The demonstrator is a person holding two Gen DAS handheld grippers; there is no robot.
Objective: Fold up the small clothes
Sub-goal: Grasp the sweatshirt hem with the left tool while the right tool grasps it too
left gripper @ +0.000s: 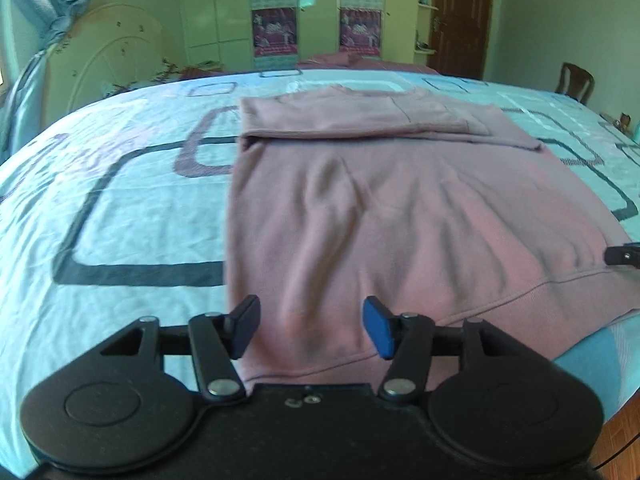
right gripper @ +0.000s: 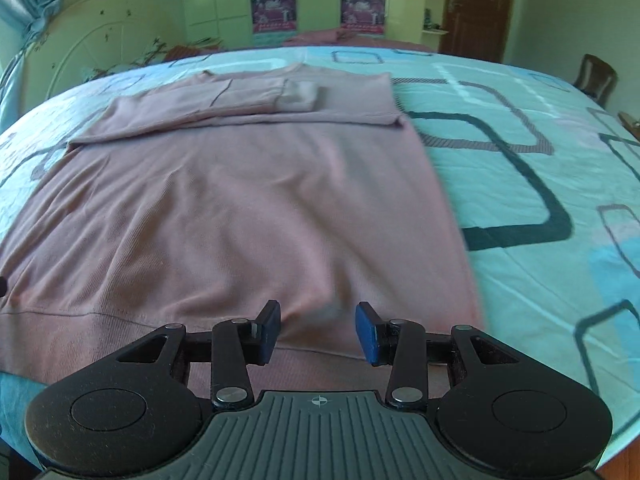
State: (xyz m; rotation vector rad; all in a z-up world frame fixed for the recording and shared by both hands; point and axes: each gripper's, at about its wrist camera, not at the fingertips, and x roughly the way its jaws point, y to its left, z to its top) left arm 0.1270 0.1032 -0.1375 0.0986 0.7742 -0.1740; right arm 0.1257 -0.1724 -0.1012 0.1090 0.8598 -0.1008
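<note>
A home bedroom. A bed (left gripper: 120, 200) fills the foreground, covered in a light blue spread printed with dark rounded squares, and a cream headboard (left gripper: 116, 52) stands at its left. Behind it is a tall pale wardrobe (right gripper: 216, 0) with posters (left gripper: 275, 28) on its doors, a brown wooden door (right gripper: 478, 4), wall shelves (left gripper: 426, 8), blue curtains (left gripper: 48, 4) and a wooden chair (left gripper: 574, 82).

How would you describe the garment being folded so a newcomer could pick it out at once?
Start at the bed, covered by a light blue sheet printed with dark rounded rectangles. Lying flat across it is a dusty pink sweatshirt, its ribbed hem nearest the cameras and its sleeves folded across the chest at the far end. It is the only plain, unpatterned cloth spread on the blue sheet.
</note>
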